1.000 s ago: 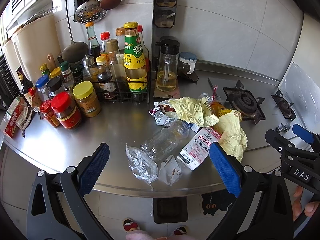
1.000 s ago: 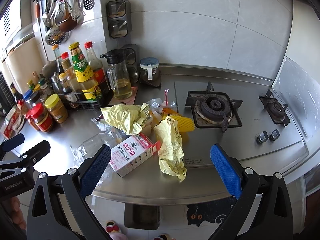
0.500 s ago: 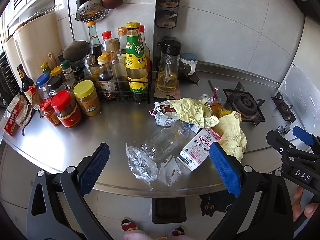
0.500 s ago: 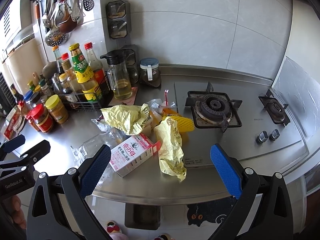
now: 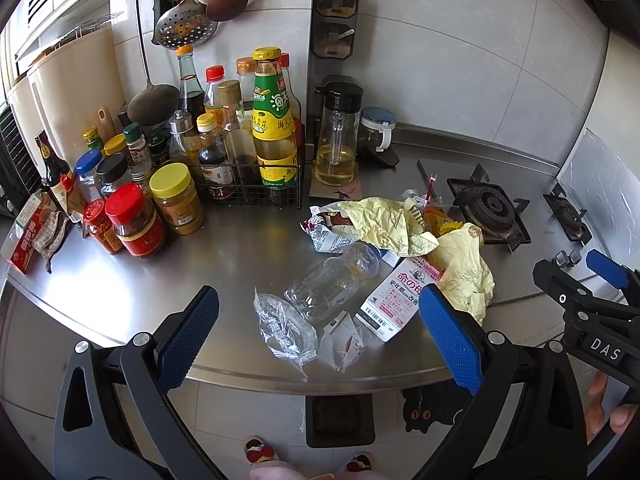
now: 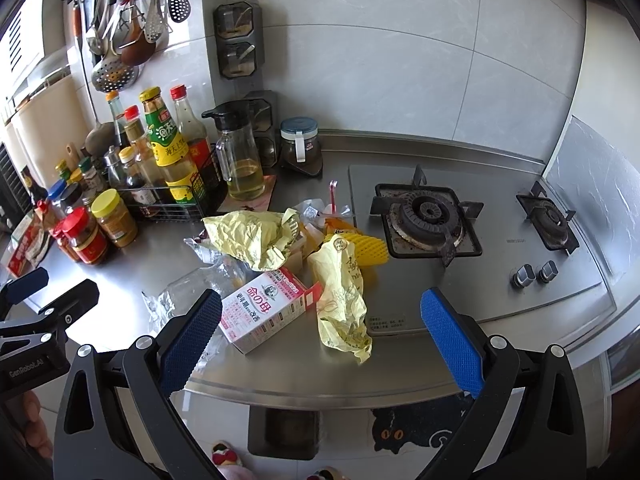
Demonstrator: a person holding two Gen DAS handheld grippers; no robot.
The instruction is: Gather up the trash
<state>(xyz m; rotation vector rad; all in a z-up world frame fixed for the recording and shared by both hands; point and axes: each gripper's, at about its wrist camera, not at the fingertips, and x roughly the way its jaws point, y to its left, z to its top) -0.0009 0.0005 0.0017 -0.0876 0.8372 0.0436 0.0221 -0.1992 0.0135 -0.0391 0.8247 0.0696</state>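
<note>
Trash lies in a heap on the steel counter: a clear crushed bottle, a clear plastic wrapper, a small white wrapper, a pink-and-white carton, and crumpled yellow papers. My left gripper hovers open over the counter's front edge, just short of the wrappers. My right gripper is open too, held near the carton and the yellow paper. Neither holds anything.
A wire rack of sauce bottles, jars and an oil jug crowd the back left. A gas hob with knobs lies right. A dark bin stands on the floor below the counter edge.
Both views have shifted only slightly; the left gripper has drifted a little. The trash has not moved and both grippers remain open.
</note>
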